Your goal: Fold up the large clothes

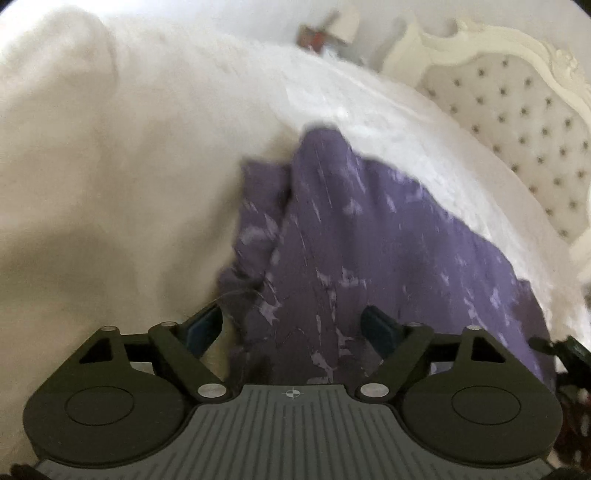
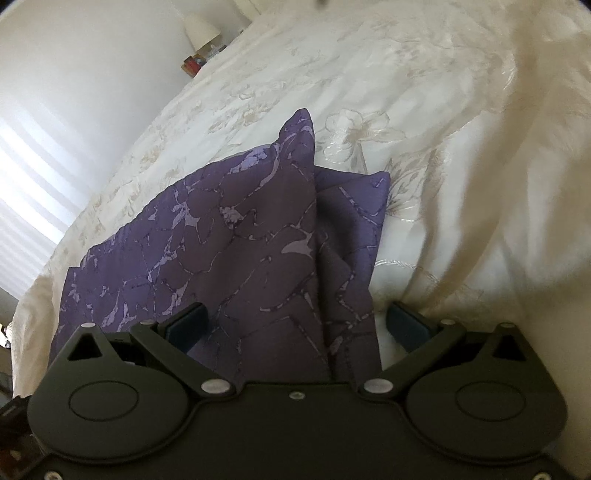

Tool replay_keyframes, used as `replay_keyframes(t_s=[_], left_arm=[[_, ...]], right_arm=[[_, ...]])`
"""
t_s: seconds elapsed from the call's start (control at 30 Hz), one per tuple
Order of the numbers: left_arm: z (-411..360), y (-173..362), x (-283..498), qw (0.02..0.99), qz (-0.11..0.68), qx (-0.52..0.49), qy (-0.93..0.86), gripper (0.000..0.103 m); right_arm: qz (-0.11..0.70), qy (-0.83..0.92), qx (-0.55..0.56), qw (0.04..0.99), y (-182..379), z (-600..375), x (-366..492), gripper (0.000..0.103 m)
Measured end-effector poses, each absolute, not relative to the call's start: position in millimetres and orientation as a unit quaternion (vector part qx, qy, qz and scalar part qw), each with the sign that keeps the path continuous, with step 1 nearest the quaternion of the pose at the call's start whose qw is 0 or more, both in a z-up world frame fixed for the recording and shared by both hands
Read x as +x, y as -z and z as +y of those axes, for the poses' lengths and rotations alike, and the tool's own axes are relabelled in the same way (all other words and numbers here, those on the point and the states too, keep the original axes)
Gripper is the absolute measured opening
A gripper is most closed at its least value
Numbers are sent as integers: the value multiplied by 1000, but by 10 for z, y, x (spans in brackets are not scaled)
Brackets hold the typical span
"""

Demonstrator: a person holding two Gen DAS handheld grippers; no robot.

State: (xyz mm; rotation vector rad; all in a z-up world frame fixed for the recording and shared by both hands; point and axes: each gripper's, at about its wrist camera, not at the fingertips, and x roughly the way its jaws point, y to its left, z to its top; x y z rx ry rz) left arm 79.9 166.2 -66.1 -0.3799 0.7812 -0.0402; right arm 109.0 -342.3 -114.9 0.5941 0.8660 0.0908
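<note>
A purple garment with a pale marbled print (image 1: 362,236) lies folded on a cream bedspread (image 1: 110,166). It also shows in the right wrist view (image 2: 236,236), with a second folded layer at its right side. My left gripper (image 1: 295,325) is open, its fingers wide apart over the garment's near edge, nothing between them gripped. My right gripper (image 2: 297,321) is open too, fingers spread either side of the garment's near end, right finger over the bedspread (image 2: 424,147). The left wrist view is blurred.
A tufted white headboard (image 1: 517,122) stands at the right in the left wrist view. A lamp (image 2: 201,31) and small items on a bedside stand sit past the bed's far edge. A bright window with blinds (image 2: 26,192) is at the left.
</note>
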Motion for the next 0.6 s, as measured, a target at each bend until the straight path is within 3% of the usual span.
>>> replay_keyframes(t_s=[0.17,0.3,0.6], left_arm=[[1379,131,560,939,328,-103,-16,83],[935,-130,802,945,325,-40,6,83],[2,-19,1560,935,344,-29,84,83]], right_arm=[[411,-38,279,867,1144,-3407,1100,103],[410,-36,279,867,1144,-3407,1102,103],[409,-37,279,868,1148,-3417,1104,103]])
